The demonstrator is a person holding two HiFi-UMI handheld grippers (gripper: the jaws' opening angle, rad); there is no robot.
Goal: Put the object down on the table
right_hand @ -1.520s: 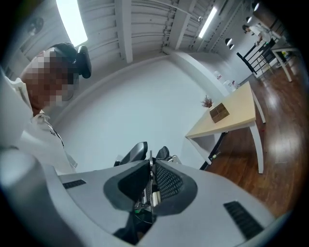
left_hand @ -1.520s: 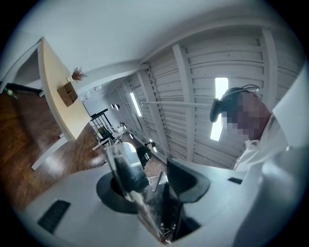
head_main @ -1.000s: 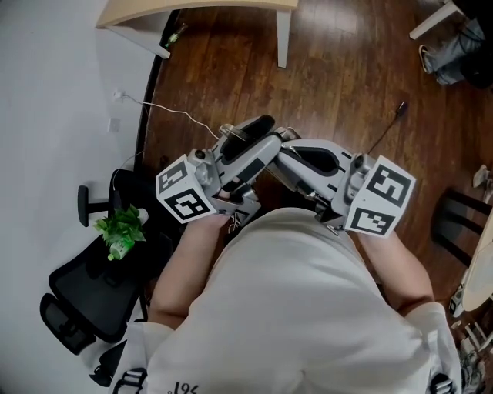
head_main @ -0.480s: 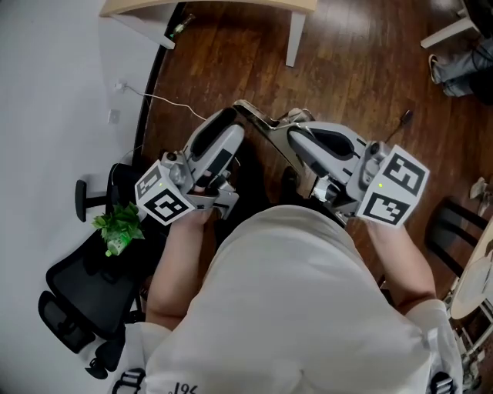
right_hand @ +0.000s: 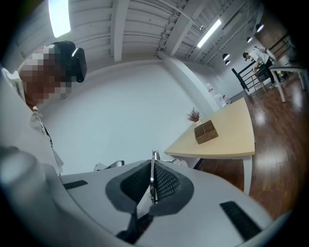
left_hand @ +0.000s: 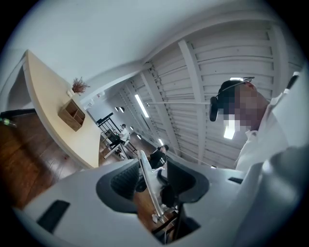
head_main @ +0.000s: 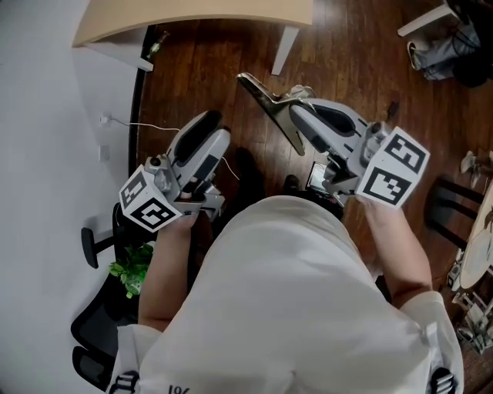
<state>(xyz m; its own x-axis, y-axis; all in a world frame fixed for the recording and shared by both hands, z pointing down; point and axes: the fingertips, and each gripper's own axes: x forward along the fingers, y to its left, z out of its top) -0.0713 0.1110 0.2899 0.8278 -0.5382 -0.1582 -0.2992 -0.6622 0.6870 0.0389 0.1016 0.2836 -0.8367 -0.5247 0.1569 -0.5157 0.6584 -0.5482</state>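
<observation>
A thin flat metal piece (head_main: 263,101) sticks out ahead of my right gripper (head_main: 299,114), which is shut on it. In the right gripper view it shows edge-on as a blade (right_hand: 153,170) pinched between the dark pads of that gripper (right_hand: 153,187). My left gripper (head_main: 205,126) is held apart at the left, over the wooden floor, with its jaws open. In the left gripper view a thin metal strip (left_hand: 146,179) shows in the gap of that gripper (left_hand: 152,185); I cannot tell whether it touches a pad. The light wooden table (head_main: 192,14) lies ahead at the top.
On the table stand a wooden box (right_hand: 205,131) and a dried plant (right_hand: 194,116). A black office chair (head_main: 96,338) and a green plant (head_main: 135,266) are at lower left beside the white wall. A cable (head_main: 146,125) runs over the floor. A bag (head_main: 435,52) lies top right.
The grippers were together a second ago and have since drawn apart. The left one moved left and lower with nothing visibly held; the metal piece stayed with the right gripper.
</observation>
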